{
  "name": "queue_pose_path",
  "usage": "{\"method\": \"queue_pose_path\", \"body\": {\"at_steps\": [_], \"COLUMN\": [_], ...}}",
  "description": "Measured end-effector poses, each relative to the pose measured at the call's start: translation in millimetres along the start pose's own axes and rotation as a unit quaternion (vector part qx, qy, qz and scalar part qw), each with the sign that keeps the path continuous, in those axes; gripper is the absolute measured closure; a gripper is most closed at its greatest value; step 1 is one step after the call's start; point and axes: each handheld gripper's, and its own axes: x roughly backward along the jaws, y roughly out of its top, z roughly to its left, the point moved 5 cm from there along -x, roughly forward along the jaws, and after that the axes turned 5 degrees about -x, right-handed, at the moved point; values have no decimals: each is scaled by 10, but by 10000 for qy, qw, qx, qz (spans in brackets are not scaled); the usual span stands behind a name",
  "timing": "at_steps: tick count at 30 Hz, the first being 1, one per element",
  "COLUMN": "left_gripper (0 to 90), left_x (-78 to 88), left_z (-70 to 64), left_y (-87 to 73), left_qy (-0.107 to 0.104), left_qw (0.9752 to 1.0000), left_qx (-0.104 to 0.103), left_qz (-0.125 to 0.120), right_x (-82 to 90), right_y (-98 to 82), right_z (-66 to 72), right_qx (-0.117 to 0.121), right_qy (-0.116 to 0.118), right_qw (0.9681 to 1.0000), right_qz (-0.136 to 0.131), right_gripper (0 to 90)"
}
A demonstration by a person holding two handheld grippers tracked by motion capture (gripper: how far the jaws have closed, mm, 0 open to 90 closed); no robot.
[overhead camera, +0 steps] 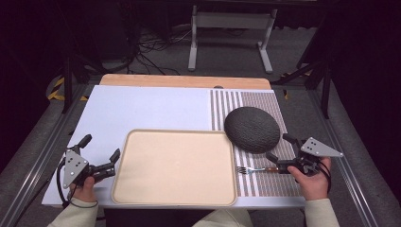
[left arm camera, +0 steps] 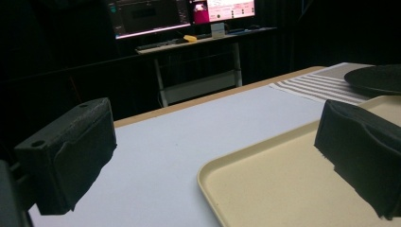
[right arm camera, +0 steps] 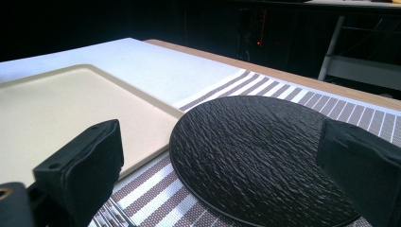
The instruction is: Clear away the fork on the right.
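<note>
A dim lab or test studio rather than a home. The table sits inside a metal rail frame, with black curtains all round and hazard tape on the grey floor at ten o'clock. At twelve o'clock, loose cables trail beneath a white-legged desk carrying lit monitors.

No legible text, label, brand, number or sign is present. The two lit monitors in the left gripper view carry on-screen content too small and blurred to read.
</note>
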Motion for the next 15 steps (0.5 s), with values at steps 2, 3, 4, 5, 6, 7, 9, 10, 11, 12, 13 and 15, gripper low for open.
{"method": "queue_pose_path", "body": {"at_steps": [2, 3, 4, 5, 6, 7, 9, 10, 11, 12, 13, 15], "left_gripper": [3, 3, 2, 3, 2, 2, 3, 2, 3, 3, 2, 2], "left_x": [2, 2, 3, 3, 3, 2, 2, 2, 2, 0, 0, -2], "left_z": [4, 4, 5, 5, 5, 4, 3, -3, -3, -6, -4, -7], "left_y": [-1, -1, -1, -1, -1, -2, -1, -1, -1, 0, 0, -1], "left_qy": [0, 0, 6, 6, 5, 3, 3, -6, -6, -12, -6, -11], "left_qw": [10000, 10000, 10000, 10000, 10000, 10000, 10000, 10000, 10000, 10000, 10000, 10000], "left_qx": [-6, -6, 1, 2, -2, -6, -4, 16, 16, 14, -15, -18], "left_qz": [7, 7, 1, 1, 4, 9, 7, 14, 14, 10, 16, 22], "right_x": [-4, -6, -10, -12, -11, -10, -3, -4, -3, -3, -11, -20], "right_y": [7, 5, 4, 7, 12, 25, 53, 63, 72, 72, 99, 119], "right_z": [2, 3, 2, 3, 3, 4, 1, 4, 5, 5, 17, 24], "right_qx": [19, 40, 69, 102, 125, 173, 241, 258, 296, 296, 396, 498], "right_qy": [21, 32, 52, 68, 62, 86, 117, 144, 162, 162, 233, 262], "right_qw": [10000, 9999, 9998, 9996, 9995, 9992, 9984, 9982, 9977, 9977, 9960, 9942], "right_qz": [53, 121, 190, 248, 296, 356, 489, 530, 579, 579, 773, 912], "right_gripper": [28, 28, 28, 28, 28, 28, 29, 29, 29, 29, 32, 33]}}
